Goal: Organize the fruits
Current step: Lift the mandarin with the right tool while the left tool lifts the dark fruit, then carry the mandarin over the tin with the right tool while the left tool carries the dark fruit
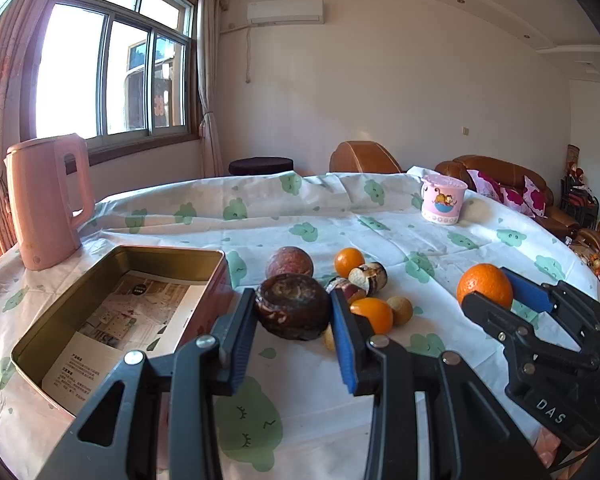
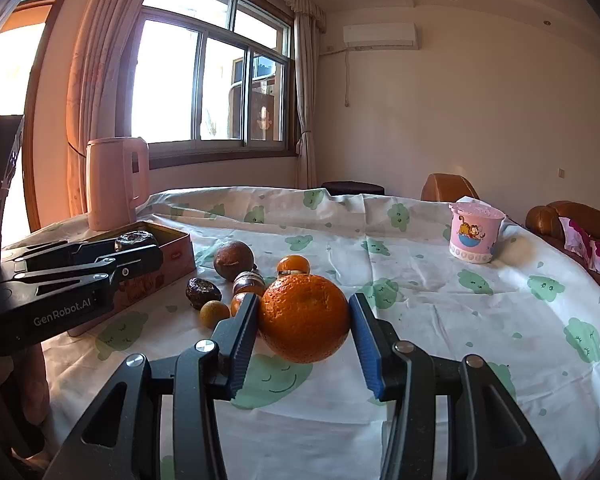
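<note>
My left gripper (image 1: 294, 316) is clamped on a dark brown wrinkled fruit (image 1: 293, 305): both pads press against its sides, and the fruit sits at the fingertips, forward of the blue pad faces. In the right wrist view this gripper (image 2: 134, 246) holds the same fruit above the near corner of the tin box (image 2: 168, 258).

My right gripper (image 2: 303, 320) brackets a large orange (image 2: 304, 317). The left pad touches the orange's side; on the right, a narrow gap seems to remain between pad and peel, so I cannot tell whether the grip is firm. The orange rests on the tablecloth (image 2: 419, 320), centred between the fingers. In the left wrist view the right gripper (image 1: 489, 294) has the orange (image 1: 484, 285) between its tips.

Just beyond the left jaws lies a loose cluster of fruit: a round reddish-brown fruit (image 1: 289, 262), a small orange (image 1: 349, 262), a second small orange (image 1: 373, 314), a cut piece with a pale face (image 1: 367, 277) and a small tan fruit (image 1: 399, 310). The cluster lies between the tin box (image 1: 120, 312) and the large orange.

The tin box is open, to the left of the left jaws, with printed paper on its floor. A pink kettle (image 1: 46, 200) stands behind it. A pink cartoon cup (image 1: 443, 199) stands far across the table, well apart from the fruit.
</note>
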Action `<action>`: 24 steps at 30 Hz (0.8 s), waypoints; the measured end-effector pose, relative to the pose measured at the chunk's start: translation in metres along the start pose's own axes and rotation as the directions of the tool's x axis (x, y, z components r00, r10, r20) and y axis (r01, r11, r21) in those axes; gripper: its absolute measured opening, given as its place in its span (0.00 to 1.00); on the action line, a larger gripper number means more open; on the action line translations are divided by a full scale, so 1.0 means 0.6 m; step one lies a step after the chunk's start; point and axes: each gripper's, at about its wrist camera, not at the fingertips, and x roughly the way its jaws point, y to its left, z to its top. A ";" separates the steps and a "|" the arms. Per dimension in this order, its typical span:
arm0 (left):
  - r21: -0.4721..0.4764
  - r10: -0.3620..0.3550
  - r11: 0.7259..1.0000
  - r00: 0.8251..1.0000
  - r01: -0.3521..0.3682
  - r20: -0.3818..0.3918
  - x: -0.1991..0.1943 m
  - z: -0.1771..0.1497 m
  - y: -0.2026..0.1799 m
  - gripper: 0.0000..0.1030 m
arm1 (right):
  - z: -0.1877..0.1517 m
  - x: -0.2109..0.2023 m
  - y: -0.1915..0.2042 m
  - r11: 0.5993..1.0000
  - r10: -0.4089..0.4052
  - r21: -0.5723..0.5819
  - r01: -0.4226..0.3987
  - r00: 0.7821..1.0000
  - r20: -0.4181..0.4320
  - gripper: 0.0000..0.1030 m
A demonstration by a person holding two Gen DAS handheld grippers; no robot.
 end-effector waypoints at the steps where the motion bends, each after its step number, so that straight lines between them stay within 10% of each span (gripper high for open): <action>1: 0.000 0.002 1.000 1.000 -0.002 0.004 -0.001 0.000 0.000 0.37 | 0.000 -0.001 0.001 1.000 -0.001 -0.001 0.001 1.000 0.004 0.47; 24: 0.005 0.033 0.999 0.997 -0.034 0.068 -0.029 0.002 0.003 0.37 | 0.002 -0.015 0.009 1.000 -0.007 -0.020 0.008 0.999 0.048 0.47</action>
